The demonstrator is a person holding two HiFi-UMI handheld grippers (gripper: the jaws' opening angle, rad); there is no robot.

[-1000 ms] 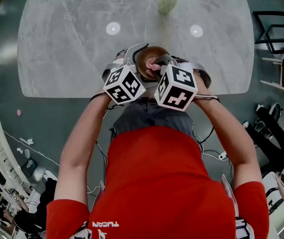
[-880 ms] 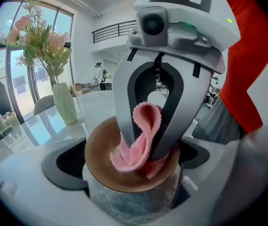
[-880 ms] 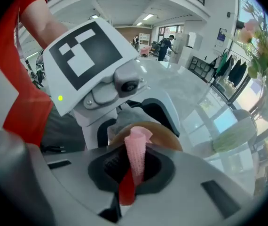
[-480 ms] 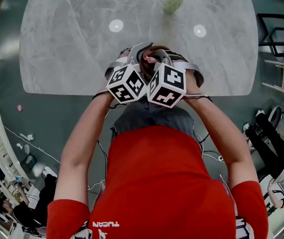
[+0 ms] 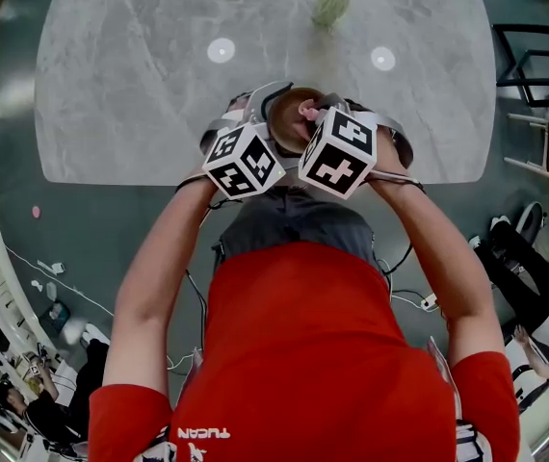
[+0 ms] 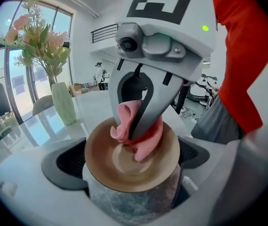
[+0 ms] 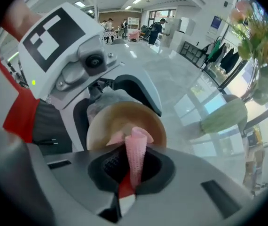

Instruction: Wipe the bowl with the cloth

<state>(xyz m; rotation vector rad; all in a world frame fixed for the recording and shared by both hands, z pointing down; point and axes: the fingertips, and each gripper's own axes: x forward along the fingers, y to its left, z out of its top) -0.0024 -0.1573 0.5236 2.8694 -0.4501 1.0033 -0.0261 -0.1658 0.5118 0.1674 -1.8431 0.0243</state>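
A bowl [image 6: 124, 161], brown inside and grey-marbled outside, is clamped by its sides in my left gripper [image 6: 129, 160], its mouth tipped toward the camera. My right gripper [image 7: 133, 161] is shut on a pink cloth [image 7: 135, 152] and reaches into the bowl [image 7: 124, 119] from above. The cloth [image 6: 141, 135] presses against the upper inner wall. In the head view, bowl [image 5: 289, 123] and cloth [image 5: 309, 114] sit just beyond the two marker cubes, over the table's near edge. The left gripper [image 5: 260, 114] is on the bowl's left and the right gripper [image 5: 321, 115] on its right.
A grey marble table [image 5: 140, 94] lies ahead, with a pale green vase of flowers [image 5: 325, 3] at its far edge. The vase [image 6: 63, 102] stands left of the bowl. Dark chairs [image 5: 535, 75] stand to the right of the table.
The right gripper with the cloth swung left across the bowl and then back to the right. The left gripper and bowl stayed nearly still.
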